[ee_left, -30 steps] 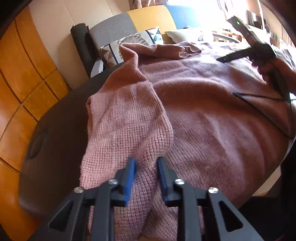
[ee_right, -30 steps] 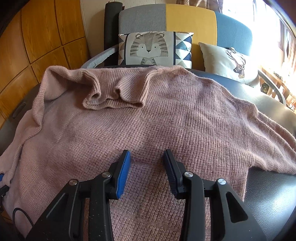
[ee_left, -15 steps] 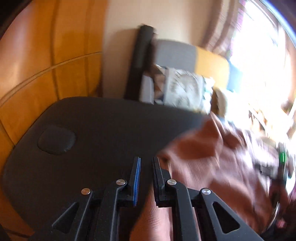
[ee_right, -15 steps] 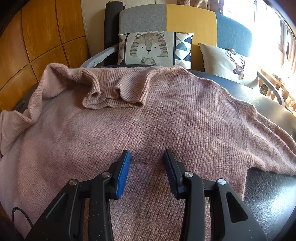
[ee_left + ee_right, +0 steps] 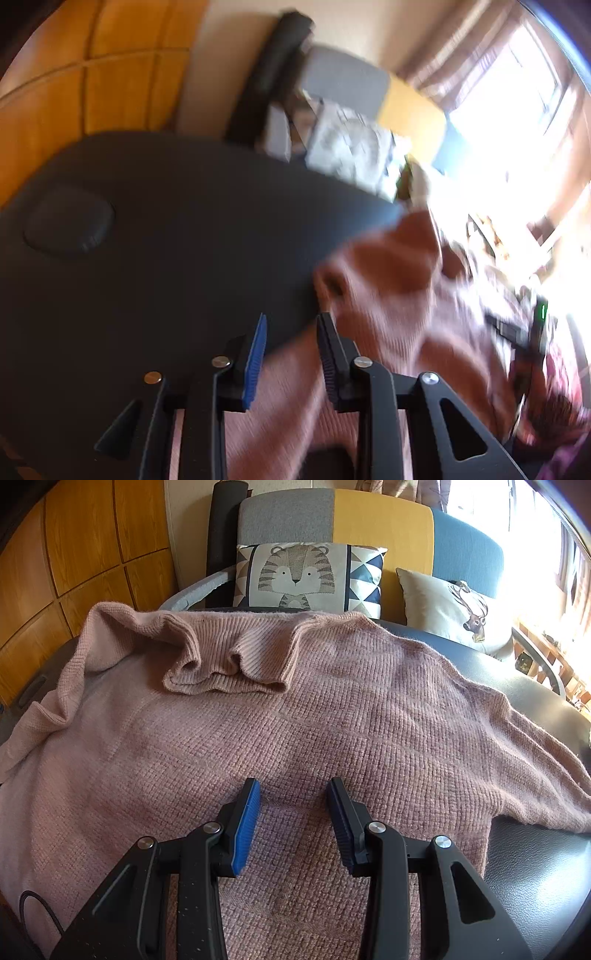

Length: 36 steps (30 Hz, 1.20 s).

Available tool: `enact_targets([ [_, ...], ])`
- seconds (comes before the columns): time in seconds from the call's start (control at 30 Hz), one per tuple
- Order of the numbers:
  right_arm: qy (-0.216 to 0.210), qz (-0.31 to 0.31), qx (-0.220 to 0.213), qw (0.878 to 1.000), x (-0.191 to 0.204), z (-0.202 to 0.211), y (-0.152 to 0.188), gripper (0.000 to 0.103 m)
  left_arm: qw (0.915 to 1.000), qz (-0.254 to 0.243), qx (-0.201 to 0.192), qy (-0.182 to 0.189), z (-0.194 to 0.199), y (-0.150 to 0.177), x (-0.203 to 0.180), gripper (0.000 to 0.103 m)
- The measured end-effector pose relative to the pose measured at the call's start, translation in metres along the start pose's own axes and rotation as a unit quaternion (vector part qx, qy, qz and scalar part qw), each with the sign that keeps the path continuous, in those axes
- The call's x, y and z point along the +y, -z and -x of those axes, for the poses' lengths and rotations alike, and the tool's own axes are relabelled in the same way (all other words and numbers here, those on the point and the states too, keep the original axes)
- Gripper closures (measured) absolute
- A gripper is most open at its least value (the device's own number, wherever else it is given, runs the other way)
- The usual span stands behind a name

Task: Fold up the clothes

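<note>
A pink knitted sweater point(image 5: 332, 709) lies spread on the black padded table point(image 5: 535, 867), its collar bunched at the far side. My right gripper point(image 5: 293, 794) hovers open just over the sweater's middle, with nothing between its fingers. The left wrist view is motion-blurred. There my left gripper point(image 5: 291, 332) is at the sweater's left edge over the table point(image 5: 166, 221). Its jaws are opening, and the sleeve point(image 5: 280, 387) lies loose in the gap between the pads. The sleeve end point(image 5: 33, 731) is rumpled at the far left of the right wrist view.
Behind the table stands a grey, yellow and blue sofa with a tiger cushion point(image 5: 295, 576) and a deer cushion point(image 5: 454, 609). Wood wall panels point(image 5: 74, 554) run along the left. A black roll point(image 5: 221, 535) leans by the sofa. A dark cable point(image 5: 37, 904) loops at the lower left.
The left gripper swung left, off the sweater's body to the table's left side, drawing the sleeve outward. Its jaws went from pinched on the sleeve to parted. The right gripper kept still.
</note>
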State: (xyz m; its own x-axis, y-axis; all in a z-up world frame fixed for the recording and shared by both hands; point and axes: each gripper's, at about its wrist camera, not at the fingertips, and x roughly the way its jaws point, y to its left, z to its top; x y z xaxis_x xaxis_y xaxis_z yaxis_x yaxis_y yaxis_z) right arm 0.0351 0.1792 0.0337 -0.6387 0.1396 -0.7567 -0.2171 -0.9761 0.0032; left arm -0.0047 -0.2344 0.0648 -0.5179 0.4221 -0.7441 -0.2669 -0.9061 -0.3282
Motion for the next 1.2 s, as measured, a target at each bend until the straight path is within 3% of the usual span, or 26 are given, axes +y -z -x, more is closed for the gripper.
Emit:
enact_targets([
  [0.27, 0.000, 0.000, 0.000, 1.000, 0.000, 0.000, 0.000, 0.062, 0.9939, -0.087, 0.055, -0.038, -0.023, 0.028, -0.039, 0.065],
  [0.33, -0.001, -0.001, 0.000, 1.000, -0.001, 0.001, 0.000, 0.062, 0.9888, -0.112, 0.065, -0.074, -0.032, 0.027, -0.046, 0.064],
  [0.47, -0.001, -0.001, 0.000, 1.000, -0.001, 0.000, -0.001, 0.062, 0.9697, -0.166, 0.081, -0.159, -0.058, 0.027, -0.061, 0.064],
  [0.5, -0.001, -0.001, 0.000, 1.000, -0.001, 0.000, -0.001, 0.062, 0.9719, -0.161, 0.076, -0.155, -0.057, 0.025, -0.061, 0.068],
  [0.53, -0.001, -0.001, 0.000, 1.000, -0.001, 0.000, -0.001, 0.062, 0.9739, -0.155, 0.070, -0.150, -0.055, 0.022, -0.060, 0.084],
  [0.6, -0.001, -0.001, 0.000, 1.000, -0.001, 0.000, -0.001, 0.062, 0.9759, -0.142, 0.043, -0.160, -0.045, 0.013, -0.057, 0.097],
  [0.8, 0.002, 0.001, 0.000, 1.000, -0.001, 0.000, -0.001, 0.062, 0.9739, -0.097, -0.052, -0.199, -0.005, -0.028, -0.035, 0.098],
  [1.0, 0.002, 0.001, 0.000, 1.000, -0.002, 0.000, -0.001, 0.062, 0.9475, -0.039, -0.132, -0.289, 0.030, -0.069, 0.012, 0.098],
  [1.1, 0.003, 0.002, 0.000, 1.000, -0.002, 0.001, -0.001, 0.062, 0.9400, -0.005, -0.138, -0.312, 0.037, -0.085, 0.045, 0.098],
  [1.2, 0.004, 0.003, 0.000, 1.000, -0.002, 0.001, -0.001, 0.062, 0.9429, 0.018, -0.124, -0.308, 0.030, -0.097, 0.067, 0.098],
])
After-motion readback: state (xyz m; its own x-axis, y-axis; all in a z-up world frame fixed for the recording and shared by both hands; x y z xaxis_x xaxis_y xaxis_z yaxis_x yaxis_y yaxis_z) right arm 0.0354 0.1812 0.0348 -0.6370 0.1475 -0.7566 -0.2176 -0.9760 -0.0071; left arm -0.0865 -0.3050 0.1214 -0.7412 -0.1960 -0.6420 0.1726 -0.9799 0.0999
